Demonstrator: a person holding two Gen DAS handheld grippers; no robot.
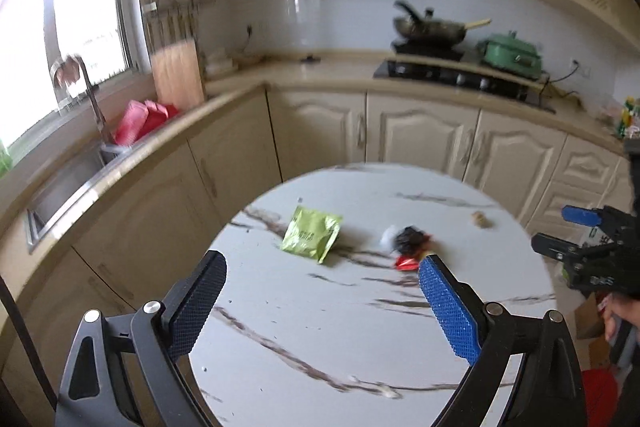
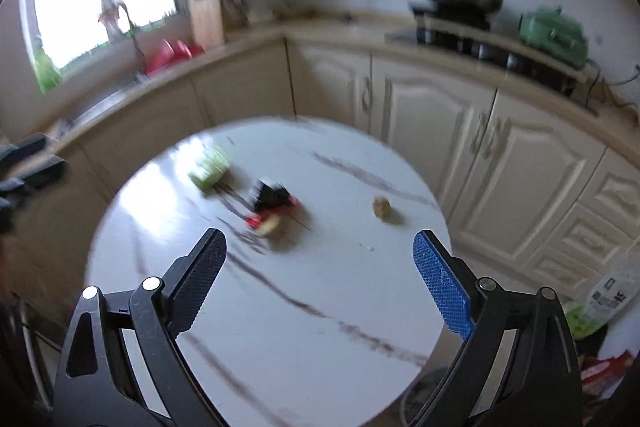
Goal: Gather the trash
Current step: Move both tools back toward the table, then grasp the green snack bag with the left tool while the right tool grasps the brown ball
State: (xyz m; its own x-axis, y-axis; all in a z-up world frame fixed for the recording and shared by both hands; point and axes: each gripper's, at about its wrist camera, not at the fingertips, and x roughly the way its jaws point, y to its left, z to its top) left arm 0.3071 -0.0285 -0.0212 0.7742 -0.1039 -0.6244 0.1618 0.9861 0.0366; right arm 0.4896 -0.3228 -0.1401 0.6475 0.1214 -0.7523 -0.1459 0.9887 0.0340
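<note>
Both tongs spread wide and empty: left tongs and right tongs hover above the round marble worktop. Green packet lying flat toward the far left; dark and red wrapper pile just beside it at centre; small brownish scrap apart to the far right. Probably best to send each tongs to its nearer piece, come down steeply, straddle the packet by an edge, and pinch the crumpled pile across its bulk. Blurred views, so worth steadying before closing.
</note>
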